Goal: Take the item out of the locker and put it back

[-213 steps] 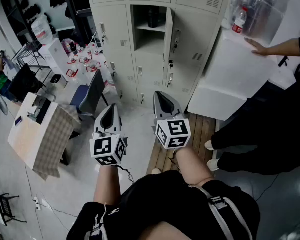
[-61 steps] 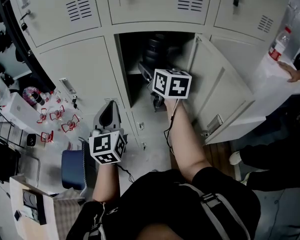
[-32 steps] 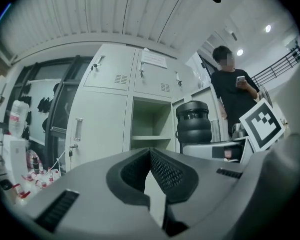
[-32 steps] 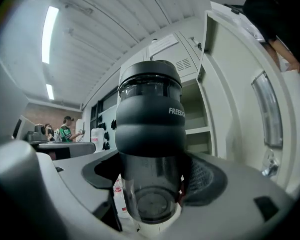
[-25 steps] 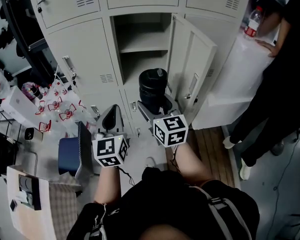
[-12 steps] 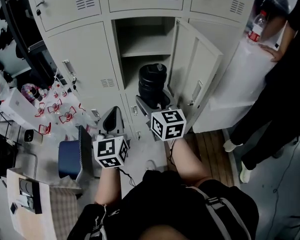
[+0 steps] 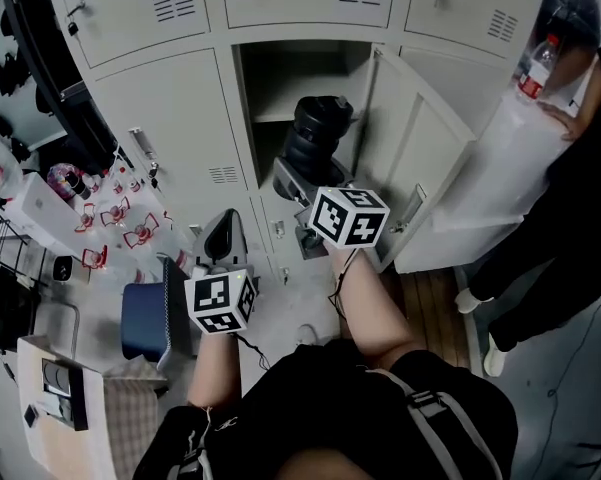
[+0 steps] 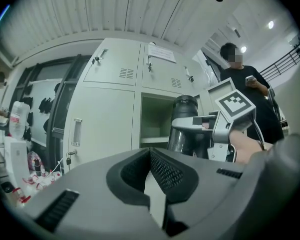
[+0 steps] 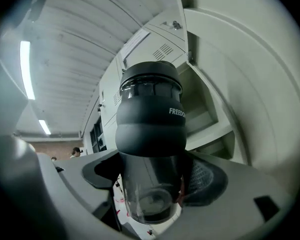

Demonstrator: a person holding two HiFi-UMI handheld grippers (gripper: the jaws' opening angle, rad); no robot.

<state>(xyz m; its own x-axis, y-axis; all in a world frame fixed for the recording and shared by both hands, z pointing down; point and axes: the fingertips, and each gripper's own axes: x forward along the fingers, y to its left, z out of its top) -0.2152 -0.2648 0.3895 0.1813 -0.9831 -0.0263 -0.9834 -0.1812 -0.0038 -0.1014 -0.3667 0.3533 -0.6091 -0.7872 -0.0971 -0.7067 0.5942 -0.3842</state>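
A black bottle (image 7: 320, 133) with a clear lower part stands upright in my right gripper (image 7: 302, 173), which is shut on it. It hangs in front of the open locker compartment (image 7: 276, 115), about level with its shelf. In the right gripper view the bottle (image 9: 150, 114) sits between both pads of the right gripper (image 9: 152, 184), with the shelf behind it. My left gripper (image 7: 222, 226) is lower and to the left, shut with nothing in it. From the left gripper view its pads meet at the left gripper (image 8: 150, 149), and the bottle (image 8: 184, 124) shows ahead to the right.
The locker door (image 7: 420, 158) stands swung open to the right of the bottle. A person in black (image 7: 580, 188) leans on a white block (image 7: 490, 168) bearing a plastic water bottle (image 7: 536, 68). A blue chair (image 7: 145, 318) and small floor items (image 7: 110, 228) lie left.
My right gripper has lifted the bottle and carried it toward the open compartment, rolling a little. The left gripper has shifted slightly forward with it.
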